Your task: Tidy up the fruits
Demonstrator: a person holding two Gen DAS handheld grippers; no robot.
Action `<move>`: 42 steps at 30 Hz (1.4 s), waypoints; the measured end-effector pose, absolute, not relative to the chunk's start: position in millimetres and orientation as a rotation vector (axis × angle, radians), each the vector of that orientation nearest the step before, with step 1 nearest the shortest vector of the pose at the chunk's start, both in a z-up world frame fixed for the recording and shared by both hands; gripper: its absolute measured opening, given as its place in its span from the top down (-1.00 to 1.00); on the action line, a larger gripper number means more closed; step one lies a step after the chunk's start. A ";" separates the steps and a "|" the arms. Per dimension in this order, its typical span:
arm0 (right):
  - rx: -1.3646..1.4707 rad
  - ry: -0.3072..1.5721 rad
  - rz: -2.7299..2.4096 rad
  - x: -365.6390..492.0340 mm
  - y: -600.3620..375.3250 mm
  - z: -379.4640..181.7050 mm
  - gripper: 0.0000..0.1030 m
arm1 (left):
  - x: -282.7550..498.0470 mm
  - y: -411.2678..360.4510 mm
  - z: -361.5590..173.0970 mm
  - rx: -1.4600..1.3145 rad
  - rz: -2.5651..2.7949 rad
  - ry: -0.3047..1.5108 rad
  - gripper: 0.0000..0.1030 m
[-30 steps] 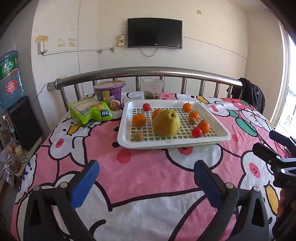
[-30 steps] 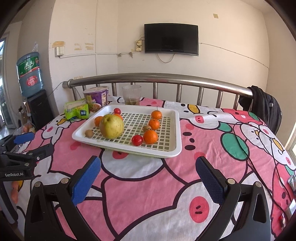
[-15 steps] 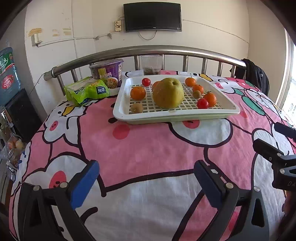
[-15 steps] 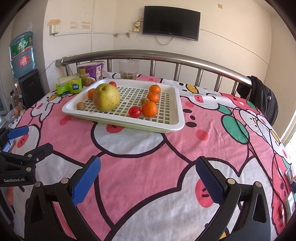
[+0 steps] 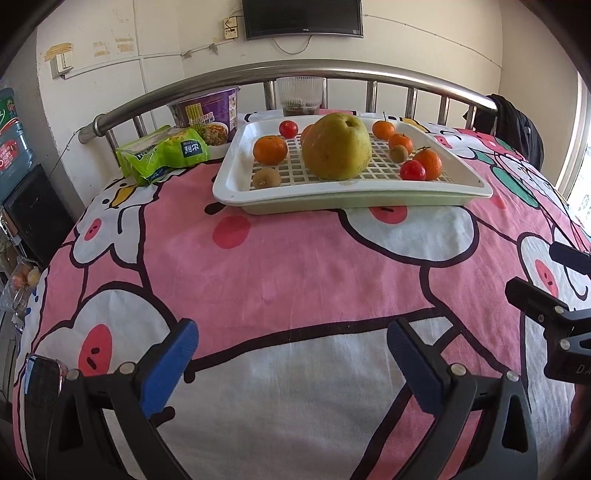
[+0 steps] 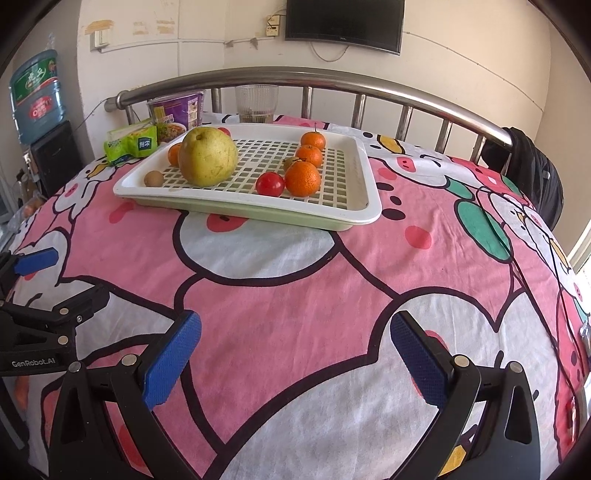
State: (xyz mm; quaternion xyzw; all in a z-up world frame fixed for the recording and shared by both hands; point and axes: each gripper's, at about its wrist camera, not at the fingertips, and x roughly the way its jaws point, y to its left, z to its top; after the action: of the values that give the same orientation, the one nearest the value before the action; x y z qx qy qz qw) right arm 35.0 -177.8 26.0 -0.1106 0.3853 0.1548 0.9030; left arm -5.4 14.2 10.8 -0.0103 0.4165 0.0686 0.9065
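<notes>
- Fruits lie in the white tray (image 5: 236,184) on the far half of the bed; I see none outside it.
- My left gripper (image 5: 291,354) hangs over the near part of the pink cartoon bedsheet (image 5: 295,266), blue pads (image 5: 168,369) spread wide, nothing between them.
- My right gripper (image 6: 295,349) hangs likewise over the sheet, jaws wide apart and holding nothing. Each gripper shows at the edge of the other's view, side by side and apart.
- I note the tray has a grid floor and rests flat on the sheet, well ahead of both grippers.
- Large yellow-green pear (image 5: 337,146) stands upright near the tray's middle, the biggest item by far.
- Left of the pear: one orange (image 5: 270,149), with a kiwi (image 5: 266,177) just in front of it near the tray's front left corner, and a red tomato (image 5: 288,129) behind.
- Right of the pear: a front orange (image 6: 302,178) touching, or nearly touching, a second red tomato (image 6: 270,184); a second kiwi (image 6: 290,162) sits just behind them; two more oranges line up toward the back, the rearmost (image 6: 313,140) carrying a stem.
- Another orange is mostly hidden behind the pear; I cannot tell more.
- Beyond the tray, by the steel bed rail (image 5: 369,72): a green snack bag (image 5: 162,153), a purple instant-noodle bowl (image 5: 207,112) and a clear ribbed cup (image 5: 301,96).
- Wall television (image 6: 343,24) hangs above; a water bottle (image 6: 35,96) stands to the left of the bed.
</notes>
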 end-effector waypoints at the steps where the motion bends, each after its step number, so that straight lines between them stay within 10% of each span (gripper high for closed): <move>1: -0.229 0.804 0.320 35.8 -177.8 24.6 -1.00 | -4.4 14.6 9.1 -0.024 0.140 0.867 -1.00; 42: -0.200 0.944 0.338 54.7 -180.7 -5.5 -1.00 | 6.2 20.3 -6.6 -0.070 0.121 0.944 -1.00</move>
State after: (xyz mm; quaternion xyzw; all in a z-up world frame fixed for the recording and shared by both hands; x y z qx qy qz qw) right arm 54.7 -180.7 -5.5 -0.0955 0.4518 0.1617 0.8721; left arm 6.2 20.3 -6.6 -0.0336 0.4544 0.0583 0.8882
